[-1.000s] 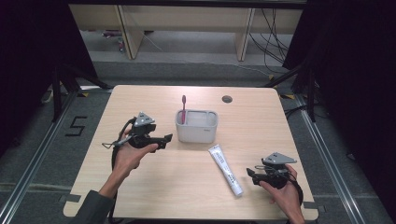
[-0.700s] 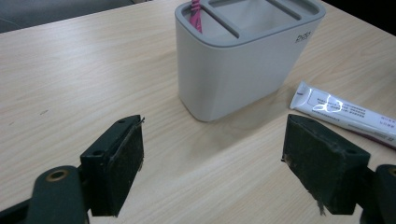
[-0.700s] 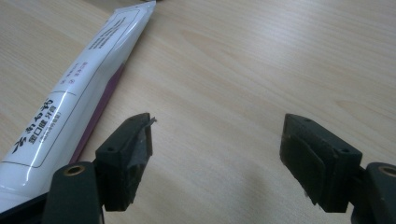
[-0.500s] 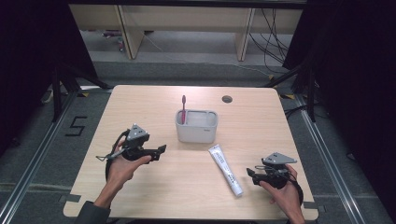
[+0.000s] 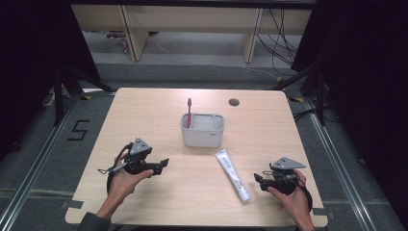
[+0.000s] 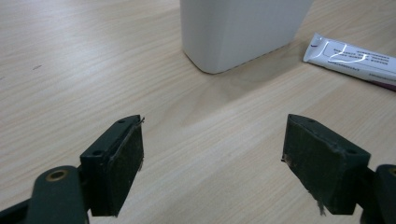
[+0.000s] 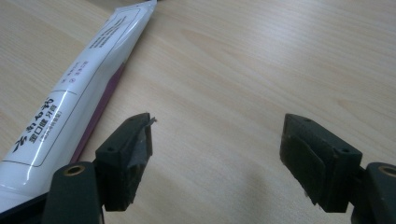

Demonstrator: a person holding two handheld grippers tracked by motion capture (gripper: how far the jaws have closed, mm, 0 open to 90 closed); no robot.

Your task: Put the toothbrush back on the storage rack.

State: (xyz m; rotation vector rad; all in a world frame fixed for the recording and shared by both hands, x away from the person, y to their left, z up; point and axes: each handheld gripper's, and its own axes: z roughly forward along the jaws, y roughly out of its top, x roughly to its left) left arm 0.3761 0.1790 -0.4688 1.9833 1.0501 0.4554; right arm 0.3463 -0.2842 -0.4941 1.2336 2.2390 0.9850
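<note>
In the high view the left gripper [image 5: 162, 164] sits at the lower left of the frame, held low over the tabletop [image 5: 144, 110], with its jaws spread wide and nothing between them. The right gripper [image 5: 258, 179] is at the lower right, also gaping and empty, just beside the lower end of the toothpaste tube [image 5: 232, 174]. That tube lies flat on the wood, slanting from just below the white holder [image 5: 202, 131] down toward the lower right. The holder stands upright near the middle of the frame, and a pink toothbrush [image 5: 189, 111] rises from its left compartment. In the left gripper view the holder's wall [image 6: 243, 28] fills the top centre, and the tube's flat end [image 6: 348, 56] lies at the upper right, apart from the holder. In the right gripper view the tube [image 7: 79, 93] runs along the left side of the frame, close beside the left jaw but not between the two.
</note>
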